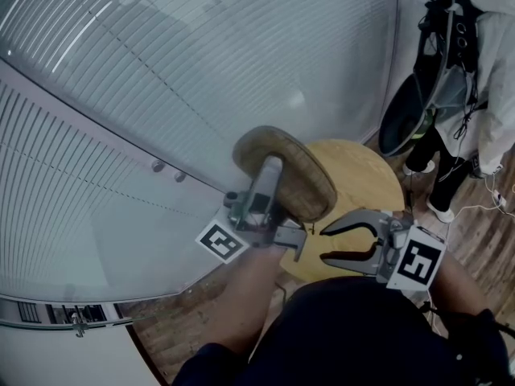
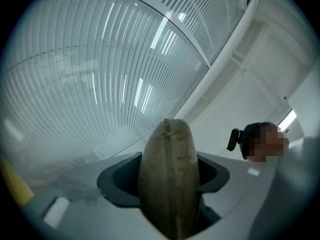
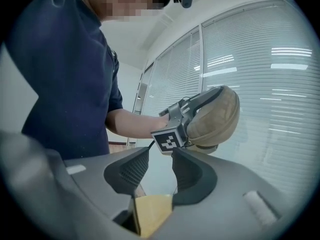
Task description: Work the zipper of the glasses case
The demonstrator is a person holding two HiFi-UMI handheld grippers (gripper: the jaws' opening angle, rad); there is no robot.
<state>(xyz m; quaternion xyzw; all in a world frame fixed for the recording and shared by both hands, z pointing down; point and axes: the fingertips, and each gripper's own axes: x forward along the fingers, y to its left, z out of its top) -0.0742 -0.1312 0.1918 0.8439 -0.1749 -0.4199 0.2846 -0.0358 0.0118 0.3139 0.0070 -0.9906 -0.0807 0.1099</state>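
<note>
Above the round table [image 1: 366, 175], in the head view, the case [image 1: 302, 175] is held up, clamped from below by the left tool [image 1: 272, 171]. The right tool [image 1: 326, 246] is seen near it, jaws apart with nothing between them, and no contact with the case is made. The case is shown as a plump oval of tan, suede-like cloth, the table as smooth pale wood.

From the left gripper view, the case [image 2: 170, 164] is seen edge-on, pinched between two dark moulded pads [image 2: 117, 184] that are pressed on its flanks. A stitched seam is carried up its narrow edge, and the cloth looks matte and slightly napped. No gap is seen along that line, so the case is judged shut there (the puller cannot be made out).

From the right gripper view, that tool's ribbed pads are seen standing apart, with only the table's yellow wood [image 3: 152, 214] visible through the gap. Beyond them the case [image 3: 217, 116] is shown side-on and domed, with a darker rim along its lower edge.

The steadying hold is judged done. Taking the puller and running the zipper are judged left to do.
</note>
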